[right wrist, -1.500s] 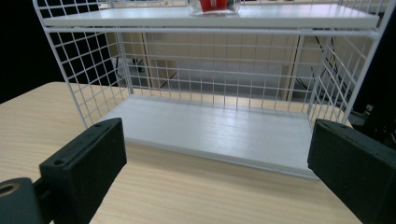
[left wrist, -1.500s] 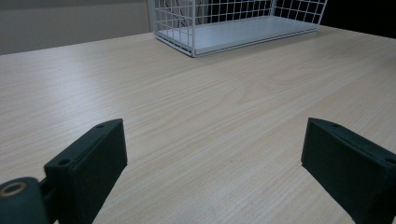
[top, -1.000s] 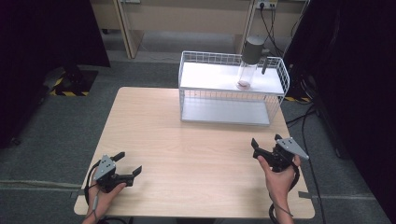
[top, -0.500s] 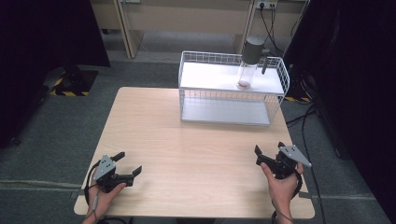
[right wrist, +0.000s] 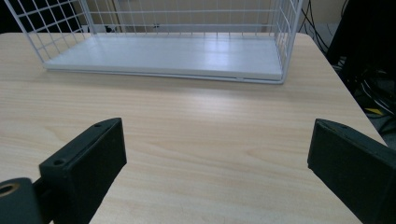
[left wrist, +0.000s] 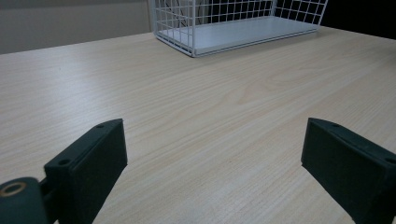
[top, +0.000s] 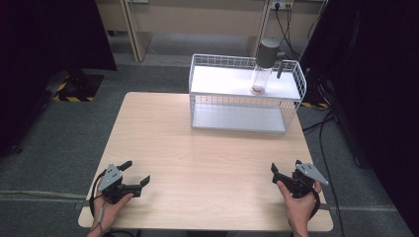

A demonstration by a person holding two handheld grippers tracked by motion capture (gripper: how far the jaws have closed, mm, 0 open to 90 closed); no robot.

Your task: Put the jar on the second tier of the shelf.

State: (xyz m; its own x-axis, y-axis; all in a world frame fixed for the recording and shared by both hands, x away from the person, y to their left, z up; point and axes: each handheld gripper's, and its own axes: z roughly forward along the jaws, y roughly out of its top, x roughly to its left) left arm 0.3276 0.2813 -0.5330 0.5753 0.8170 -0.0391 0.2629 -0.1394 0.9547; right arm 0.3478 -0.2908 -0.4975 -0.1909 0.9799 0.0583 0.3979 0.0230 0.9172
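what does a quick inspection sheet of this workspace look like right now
surface: light wooden table, bare between the grippers and the rack
job's things: white two-level wire rack at the far side of the table; a clear bottle with a grey cap stands upright on its upper shelf, lower shelf bare
clutter: nothing seen
grippers: left gripper at the near left edge, jaws apart, holding nothing; right gripper at the near right edge, jaws apart, holding nothing
cables: black cables run across the floor right of the table
surroundings: grey carpet floor, yellow-black striped marking at far left, dark curtains on both sides
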